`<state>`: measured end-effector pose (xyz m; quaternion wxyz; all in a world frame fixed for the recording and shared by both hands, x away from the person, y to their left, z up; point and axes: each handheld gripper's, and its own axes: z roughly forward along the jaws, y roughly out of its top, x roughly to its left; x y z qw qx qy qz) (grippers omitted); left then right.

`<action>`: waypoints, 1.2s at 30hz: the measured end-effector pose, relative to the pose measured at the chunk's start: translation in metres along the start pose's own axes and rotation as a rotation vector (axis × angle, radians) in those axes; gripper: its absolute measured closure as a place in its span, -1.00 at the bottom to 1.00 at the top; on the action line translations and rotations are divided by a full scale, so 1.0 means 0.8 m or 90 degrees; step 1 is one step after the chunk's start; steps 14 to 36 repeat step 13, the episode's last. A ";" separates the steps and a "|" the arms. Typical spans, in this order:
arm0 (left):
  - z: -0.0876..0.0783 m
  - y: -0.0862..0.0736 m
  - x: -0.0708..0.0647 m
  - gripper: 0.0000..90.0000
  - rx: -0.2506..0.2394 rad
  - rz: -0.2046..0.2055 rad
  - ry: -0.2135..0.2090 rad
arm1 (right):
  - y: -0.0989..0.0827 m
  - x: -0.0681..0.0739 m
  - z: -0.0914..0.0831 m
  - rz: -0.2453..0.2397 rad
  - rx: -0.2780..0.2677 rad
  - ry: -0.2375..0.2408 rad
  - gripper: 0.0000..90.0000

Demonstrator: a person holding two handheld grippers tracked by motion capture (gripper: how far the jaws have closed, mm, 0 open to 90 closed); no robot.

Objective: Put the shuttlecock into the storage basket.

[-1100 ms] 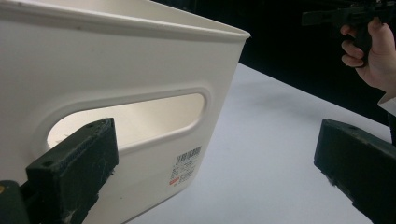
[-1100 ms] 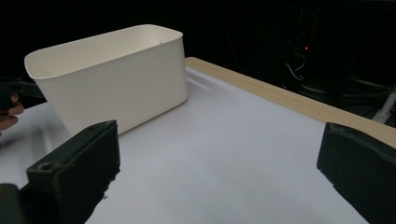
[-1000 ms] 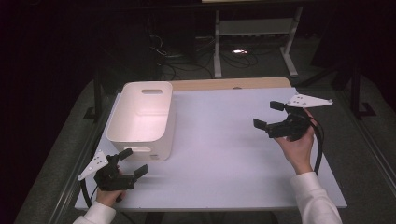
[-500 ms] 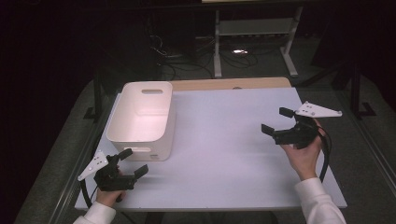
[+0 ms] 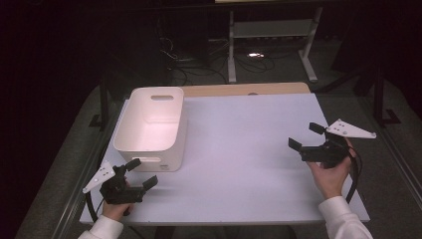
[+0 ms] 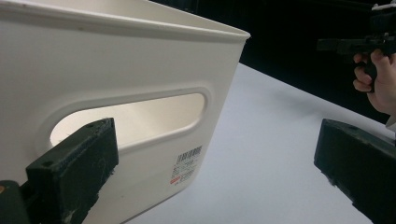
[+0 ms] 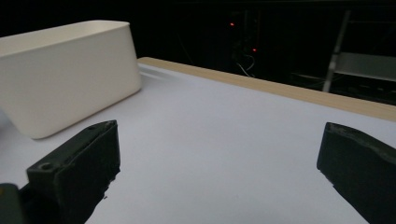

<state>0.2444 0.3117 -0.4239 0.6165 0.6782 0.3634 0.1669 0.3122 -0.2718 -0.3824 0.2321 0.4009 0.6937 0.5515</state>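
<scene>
Two hand-held grippers wait open on either side of a white bin

At the near left corner of the table point(image 5: 239, 149), the person's left hand holds the left gripper point(image 5: 141, 174) low, jaws spread wide with nothing between them, aimed at the near end wall of the white bin point(image 5: 152, 129); in the left gripper view the bin's handle slot point(image 6: 126, 116) and a barcode label point(image 6: 187, 164) sit just ahead of the jaws, not touched. Farther off at the right edge, the right hand lifts the right gripper point(image 5: 304, 137) above the tabletop, jaws likewise parted and empty, pointing left toward the bin. The bin stands upright on the table's left side; its floor near the closest wall is hidden
</scene>
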 end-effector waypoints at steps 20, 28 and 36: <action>-0.001 0.000 0.000 -1.00 -0.001 0.001 -0.003 | -0.017 0.000 -0.004 -0.034 0.033 -0.018 -1.00; -0.001 0.000 0.000 -1.00 -0.001 0.001 -0.003 | -0.017 0.000 -0.004 -0.034 0.033 -0.018 -1.00; -0.001 0.000 0.000 -1.00 -0.001 0.001 -0.003 | -0.017 0.000 -0.004 -0.034 0.033 -0.018 -1.00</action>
